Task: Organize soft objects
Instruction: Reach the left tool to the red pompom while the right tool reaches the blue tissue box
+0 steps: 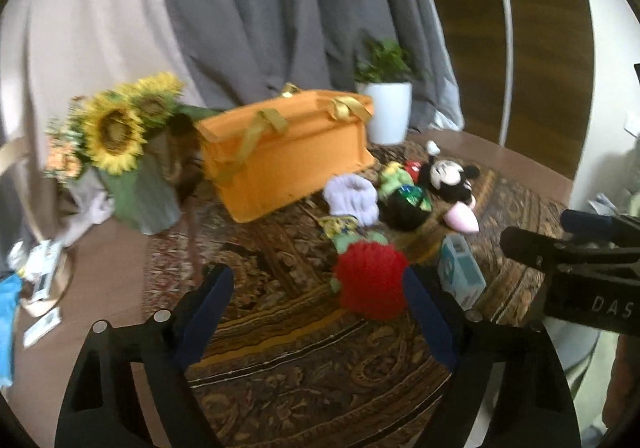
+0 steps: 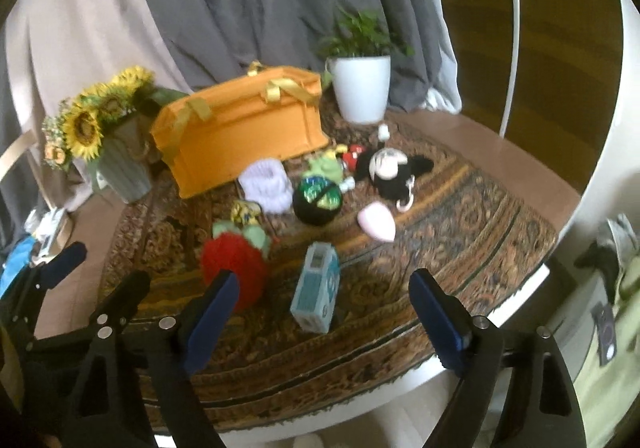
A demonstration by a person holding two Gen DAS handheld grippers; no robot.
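An orange fabric bin [image 1: 288, 152] with gold ribbon handles stands at the back of the patterned cloth [image 1: 304, 360]; it also shows in the right wrist view [image 2: 240, 128]. In front of it lie a red fluffy ball [image 1: 370, 280], a lavender plush [image 1: 352, 198], a black ball [image 1: 404, 208], a mouse plush [image 1: 450, 178], a pink soft piece [image 1: 462, 218] and a green toy [image 1: 394, 178]. My left gripper [image 1: 318, 288] is open and empty, just short of the red ball [image 2: 232, 264]. My right gripper [image 2: 324, 292] is open and empty above a teal box [image 2: 316, 292].
Sunflowers in a green vase [image 1: 120, 136] stand left of the bin. A white potted plant [image 1: 386, 104] stands behind it on the right. Grey curtains hang behind. The round table's edge [image 2: 460, 364] runs close under my right gripper. Clutter lies at the left [image 1: 36, 280].
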